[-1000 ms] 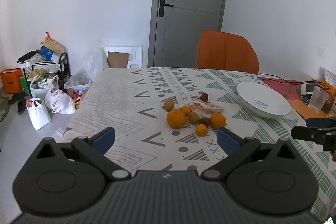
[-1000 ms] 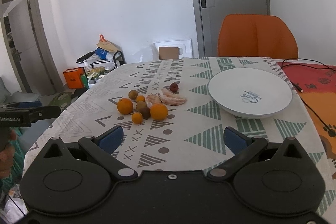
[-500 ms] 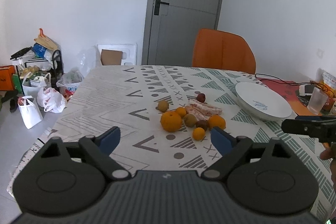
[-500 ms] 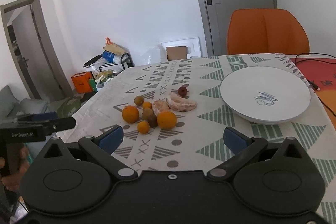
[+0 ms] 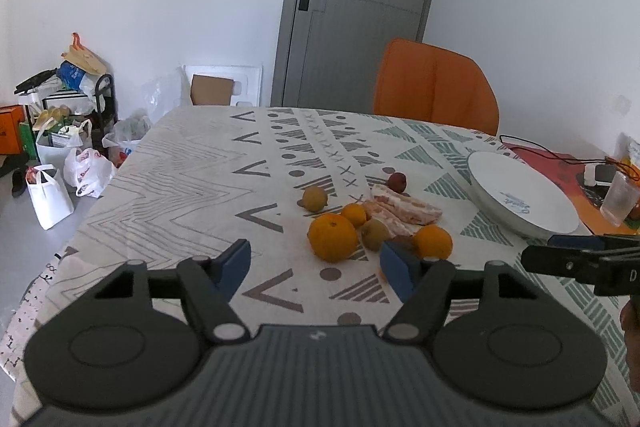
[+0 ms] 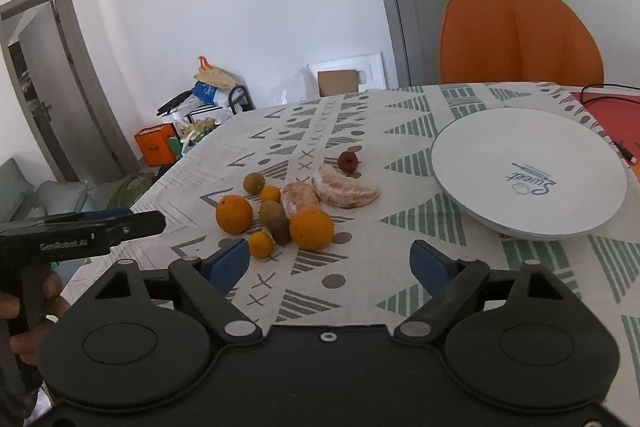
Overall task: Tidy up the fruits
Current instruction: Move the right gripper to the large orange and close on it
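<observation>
Fruit lies clustered on the desk left of the bare plate, both hand-held grippers, left and right, spread and holding nothing, so the approach is underway and next needs 1 piece picked.

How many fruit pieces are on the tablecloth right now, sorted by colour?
Orange citrus: 4, namely large orange, second orange, small citrus, small citrus behind
Brownish-green kiwi-like fruit: 3
Dark red fruit: 1
Peeled pale segments: 2
Total: 10, none on the plate
</observation>
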`<move>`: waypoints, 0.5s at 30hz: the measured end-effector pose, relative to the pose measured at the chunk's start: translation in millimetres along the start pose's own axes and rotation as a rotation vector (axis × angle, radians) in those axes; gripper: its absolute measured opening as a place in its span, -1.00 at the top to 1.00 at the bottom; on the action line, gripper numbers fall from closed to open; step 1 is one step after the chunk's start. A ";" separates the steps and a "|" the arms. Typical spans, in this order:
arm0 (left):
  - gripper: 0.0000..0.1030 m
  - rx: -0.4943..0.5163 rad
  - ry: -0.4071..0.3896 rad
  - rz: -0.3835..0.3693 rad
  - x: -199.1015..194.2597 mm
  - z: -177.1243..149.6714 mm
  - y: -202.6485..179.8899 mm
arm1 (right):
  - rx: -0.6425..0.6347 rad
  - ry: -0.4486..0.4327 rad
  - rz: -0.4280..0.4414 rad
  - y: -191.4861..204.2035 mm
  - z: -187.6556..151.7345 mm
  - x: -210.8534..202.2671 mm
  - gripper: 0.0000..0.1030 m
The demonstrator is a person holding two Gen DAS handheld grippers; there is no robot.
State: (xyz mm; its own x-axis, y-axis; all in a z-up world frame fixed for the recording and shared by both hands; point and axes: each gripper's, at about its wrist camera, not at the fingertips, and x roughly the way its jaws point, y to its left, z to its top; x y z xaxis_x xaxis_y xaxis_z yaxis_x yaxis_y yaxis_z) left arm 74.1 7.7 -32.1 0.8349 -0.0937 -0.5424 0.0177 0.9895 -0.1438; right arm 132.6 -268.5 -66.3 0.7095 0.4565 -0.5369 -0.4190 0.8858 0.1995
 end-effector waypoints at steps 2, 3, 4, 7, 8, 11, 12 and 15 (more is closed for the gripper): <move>-0.34 0.000 0.006 -0.002 6.5 0.7 -0.4 | -0.004 0.005 0.004 -0.2 1.2 4.8 -0.62; -0.33 -0.001 0.010 -0.002 9.4 1.1 -0.7 | -0.006 0.010 0.008 -0.2 2.2 7.3 -0.58; -0.32 -0.001 0.015 -0.005 12.6 1.5 -1.1 | -0.006 0.014 0.013 -0.4 2.9 9.9 -0.54; -0.28 -0.003 0.027 -0.011 22.4 2.6 -2.8 | -0.003 0.026 0.021 -1.8 4.8 18.2 -0.48; -0.27 -0.004 0.029 -0.011 24.8 2.9 -3.5 | -0.005 0.030 0.024 -2.0 5.4 21.2 -0.45; -0.26 -0.003 0.038 -0.010 33.2 3.7 -4.6 | -0.007 0.040 0.032 -3.0 6.3 29.5 -0.39; -0.25 -0.001 0.042 -0.010 36.2 4.1 -5.0 | -0.006 0.046 0.033 -3.5 6.6 32.6 -0.37; -0.21 -0.001 0.059 -0.012 44.7 5.5 -4.5 | -0.005 0.069 0.037 -5.2 7.8 42.0 -0.29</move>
State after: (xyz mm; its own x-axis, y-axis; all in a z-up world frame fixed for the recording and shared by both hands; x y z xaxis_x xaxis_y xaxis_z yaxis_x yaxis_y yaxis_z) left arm 114.4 -0.3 -51.2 0.8009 -0.1117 -0.5883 0.0268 0.9882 -0.1511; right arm 169.0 -253.3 -83.5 0.6526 0.4822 -0.5845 -0.4471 0.8678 0.2167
